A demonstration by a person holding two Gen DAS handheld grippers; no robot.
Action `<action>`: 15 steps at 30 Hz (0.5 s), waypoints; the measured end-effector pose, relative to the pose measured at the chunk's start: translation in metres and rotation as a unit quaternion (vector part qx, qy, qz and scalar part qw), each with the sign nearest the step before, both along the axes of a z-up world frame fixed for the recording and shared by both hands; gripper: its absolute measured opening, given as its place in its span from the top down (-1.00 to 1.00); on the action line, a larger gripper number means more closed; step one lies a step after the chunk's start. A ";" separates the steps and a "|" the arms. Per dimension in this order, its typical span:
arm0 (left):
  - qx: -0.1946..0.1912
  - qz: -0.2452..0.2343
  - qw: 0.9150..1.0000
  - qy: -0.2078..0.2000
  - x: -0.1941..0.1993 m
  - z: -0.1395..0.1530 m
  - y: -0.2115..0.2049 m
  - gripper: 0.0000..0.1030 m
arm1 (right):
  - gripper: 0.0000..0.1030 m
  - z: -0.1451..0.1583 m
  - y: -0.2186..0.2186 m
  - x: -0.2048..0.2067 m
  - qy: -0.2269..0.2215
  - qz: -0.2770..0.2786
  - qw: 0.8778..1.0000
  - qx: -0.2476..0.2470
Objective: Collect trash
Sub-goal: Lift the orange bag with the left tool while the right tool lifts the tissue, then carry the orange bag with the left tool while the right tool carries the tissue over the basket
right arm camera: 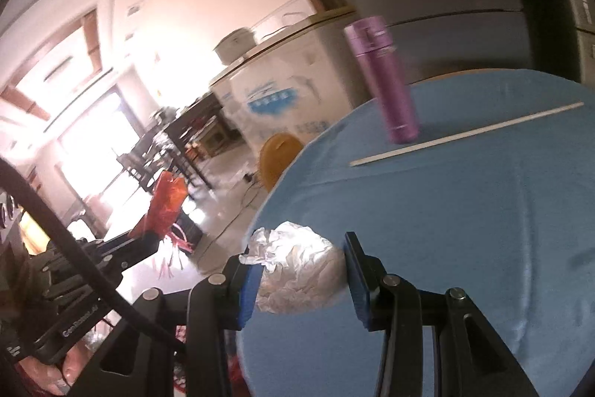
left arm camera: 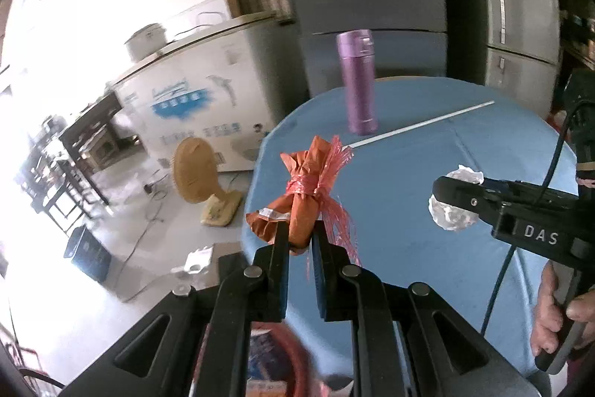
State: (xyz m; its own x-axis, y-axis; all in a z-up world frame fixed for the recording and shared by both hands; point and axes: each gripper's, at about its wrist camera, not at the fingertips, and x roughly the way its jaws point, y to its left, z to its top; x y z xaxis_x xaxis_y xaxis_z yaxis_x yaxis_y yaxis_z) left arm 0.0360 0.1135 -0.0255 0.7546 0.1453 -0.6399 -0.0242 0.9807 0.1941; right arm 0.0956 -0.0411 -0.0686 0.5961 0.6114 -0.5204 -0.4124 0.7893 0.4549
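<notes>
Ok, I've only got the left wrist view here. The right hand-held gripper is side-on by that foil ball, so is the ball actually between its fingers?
Observer: Yes. The right wrist view shows the foil ball between the two pads of the right hand-held gripper, touching at least one. I can't confirm a firm squeeze.
Operator: And my orange bundle, is it over the table?
Observer: No. From that side the orange bundle, clamped in the left hand-held gripper, hangs beyond the edge of the blue table, with floor behind it.
</notes>
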 end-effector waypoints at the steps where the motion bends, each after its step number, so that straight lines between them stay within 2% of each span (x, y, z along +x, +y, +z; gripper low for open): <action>1: 0.000 0.007 1.000 0.000 -0.005 -0.001 0.007 0.76 | 0.14 0.001 0.009 -0.005 0.001 0.009 1.000 0.001; 15: -0.015 0.093 0.995 0.022 -0.047 -0.028 0.085 0.76 | 0.14 -0.001 0.089 -0.038 0.009 0.090 0.996 -0.022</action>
State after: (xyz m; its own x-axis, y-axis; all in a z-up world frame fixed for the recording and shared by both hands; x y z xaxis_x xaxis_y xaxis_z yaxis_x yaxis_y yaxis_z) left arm -0.0109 0.1989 -0.0535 0.6881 0.2608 -0.6771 -0.1981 0.9652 0.1705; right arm 0.0579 0.0481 -0.0693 0.4685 0.6845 -0.5585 -0.5410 0.7221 0.4312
